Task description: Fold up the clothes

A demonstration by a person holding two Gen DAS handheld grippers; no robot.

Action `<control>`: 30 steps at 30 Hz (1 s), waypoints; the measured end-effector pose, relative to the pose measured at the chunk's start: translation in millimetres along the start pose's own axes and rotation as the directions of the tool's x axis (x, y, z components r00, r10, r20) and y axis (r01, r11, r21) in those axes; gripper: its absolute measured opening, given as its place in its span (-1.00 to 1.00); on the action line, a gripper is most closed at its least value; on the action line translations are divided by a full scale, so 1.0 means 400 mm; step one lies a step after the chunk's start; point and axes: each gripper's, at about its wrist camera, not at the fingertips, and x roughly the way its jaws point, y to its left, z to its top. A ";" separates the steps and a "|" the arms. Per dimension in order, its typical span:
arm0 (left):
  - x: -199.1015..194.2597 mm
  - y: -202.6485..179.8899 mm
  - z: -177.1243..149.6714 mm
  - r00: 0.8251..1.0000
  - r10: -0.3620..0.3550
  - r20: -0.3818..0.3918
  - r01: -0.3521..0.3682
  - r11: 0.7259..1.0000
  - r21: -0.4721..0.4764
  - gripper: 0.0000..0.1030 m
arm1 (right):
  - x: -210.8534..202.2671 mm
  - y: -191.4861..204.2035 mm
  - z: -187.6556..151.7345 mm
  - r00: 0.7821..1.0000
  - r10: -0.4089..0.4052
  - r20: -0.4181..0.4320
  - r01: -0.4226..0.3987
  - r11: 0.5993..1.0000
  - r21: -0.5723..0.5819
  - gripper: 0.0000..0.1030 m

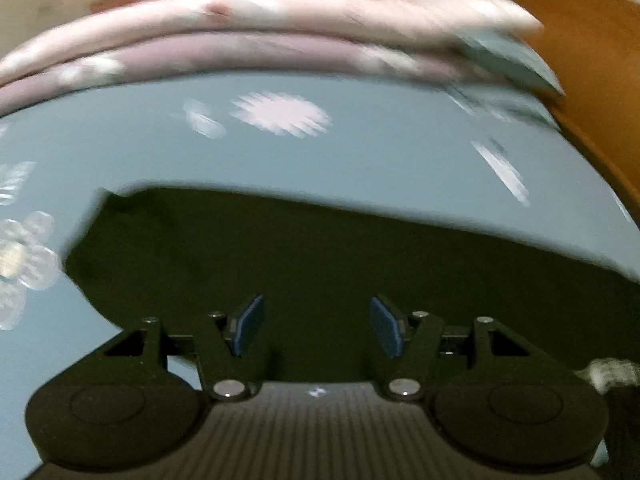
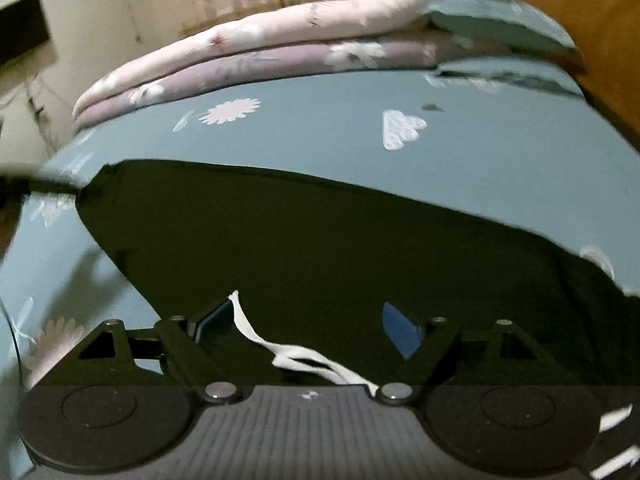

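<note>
garment: dark garment point(image 2: 320, 240) lies spread flat on the blue-grey floral bedsheet point(image 1: 360, 152), straight far edge, angled corner at far left; both wrist views look down on it
drawstring: white cord point(image 2: 296, 354) trails across the near part of the cloth, right between the right gripper's fingers, so likely the waistband end; cannot tell if it's shorts or trousers
bedding: folded pink quilt point(image 2: 248, 48) stacked at the far side of the bed, well apart from the garment
left gripper point(image 1: 312, 326): jaws wide apart, nothing between the pads, poised over the near edge of the cloth
right gripper point(image 2: 312, 328): jaws wide apart, nothing clamped; cord lies loose in the gap
stage: flat layout fits either a garment smoothed for a fold or one already halved, can't settle which from this
handling: judged light, soft and limp, will sag and drag if lifted from one point
grip: pinch near-edge corners, one gripper each, cloth only; keep the cord out of the pads or it slides free
</note>
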 end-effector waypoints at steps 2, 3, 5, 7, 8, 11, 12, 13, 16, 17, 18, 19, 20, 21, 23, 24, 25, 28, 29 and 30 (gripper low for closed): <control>0.048 0.052 0.035 1.000 0.014 -0.012 -0.015 0.998 -0.067 0.21 | -0.001 0.004 -0.008 1.000 0.015 0.009 -0.015 1.000 -0.006 0.70; 0.082 0.076 0.048 0.999 0.006 -0.032 -0.010 0.994 -0.108 0.21 | -0.003 0.005 -0.015 1.000 0.020 0.012 -0.020 1.000 -0.007 0.70; 0.138 0.100 0.061 0.998 -0.002 -0.066 -0.008 0.988 -0.155 0.21 | -0.009 0.010 -0.030 0.999 0.030 0.031 -0.029 0.999 -0.012 0.71; 0.190 0.110 0.071 0.995 -0.011 -0.094 -0.006 0.985 -0.171 0.21 | -0.007 0.017 -0.031 0.999 0.010 0.036 -0.008 0.999 -0.040 0.73; 0.209 0.115 0.072 0.995 -0.011 -0.097 -0.006 0.984 -0.180 0.21 | -0.005 0.020 -0.032 0.999 -0.001 0.038 0.003 0.999 -0.054 0.73; 0.267 0.130 0.075 0.995 -0.002 -0.100 -0.018 0.979 -0.201 0.23 | 0.000 0.029 -0.032 0.998 -0.034 0.046 0.039 0.994 -0.097 0.82; 0.280 0.133 0.080 0.996 0.012 -0.092 -0.031 0.979 -0.203 0.23 | 0.001 0.032 -0.032 0.998 -0.045 0.049 0.050 0.992 -0.112 0.82; 0.292 0.135 0.085 0.996 0.028 -0.080 -0.044 0.978 -0.204 0.24 | 0.003 0.035 -0.032 0.997 -0.056 0.052 0.062 0.990 -0.126 0.82; 0.326 0.141 0.101 0.996 0.077 -0.045 -0.085 0.975 -0.207 0.30 | 0.007 0.032 -0.035 0.997 -0.052 0.049 0.058 0.990 -0.127 0.82; 0.338 0.143 0.106 0.995 0.093 -0.034 -0.098 0.973 -0.209 0.30 | 0.010 0.029 -0.036 0.997 -0.055 0.050 0.061 0.990 -0.125 0.82; 0.349 0.145 0.112 0.994 0.110 -0.022 -0.112 0.971 -0.210 0.30 | 0.015 0.028 -0.037 0.998 -0.054 0.044 0.059 0.991 -0.123 0.82; 0.361 0.147 0.117 0.992 0.126 -0.010 -0.125 0.969 -0.212 0.30 | 0.021 0.026 -0.038 0.998 -0.052 0.038 0.057 0.991 -0.121 0.82; 0.372 0.148 0.122 0.990 0.142 0.001 -0.139 0.967 -0.214 0.31 | 0.026 0.025 -0.039 0.998 -0.051 0.032 0.054 0.991 -0.119 0.82; 0.377 0.148 0.124 0.989 0.149 0.010 -0.143 0.968 -0.206 0.33 | 0.031 0.024 -0.040 0.998 -0.051 0.028 0.054 0.992 -0.118 0.82; 0.352 0.139 0.130 0.987 0.160 0.003 -0.157 0.972 -0.174 0.32 | 0.039 0.023 -0.043 0.999 -0.049 0.022 0.051 0.992 -0.114 0.82; 0.338 0.134 0.133 0.986 0.166 -0.002 -0.164 0.974 -0.157 0.31 | 0.042 0.021 -0.044 0.999 -0.041 0.015 0.042 0.993 -0.108 0.82; 0.324 0.130 0.136 0.985 0.172 -0.007 -0.172 0.975 -0.140 0.35 | 0.046 0.017 -0.045 1.000 -0.024 0.005 0.024 0.995 -0.098 0.83; 0.282 0.117 0.135 0.986 0.155 -0.069 -0.161 0.983 -0.090 0.35 | 0.064 -0.002 -0.042 0.998 0.029 -0.049 -0.030 0.999 -0.031 0.84; 0.269 0.111 0.128 0.988 0.132 -0.084 -0.137 0.989 -0.062 0.36 | 0.065 -0.007 -0.041 0.998 0.040 -0.055 -0.041 0.999 -0.012 0.84; 0.258 0.106 0.120 0.988 0.115 -0.103 -0.119 0.992 -0.036 0.37 | 0.065 -0.010 -0.040 0.997 0.051 -0.059 -0.051 0.999 0.006 0.84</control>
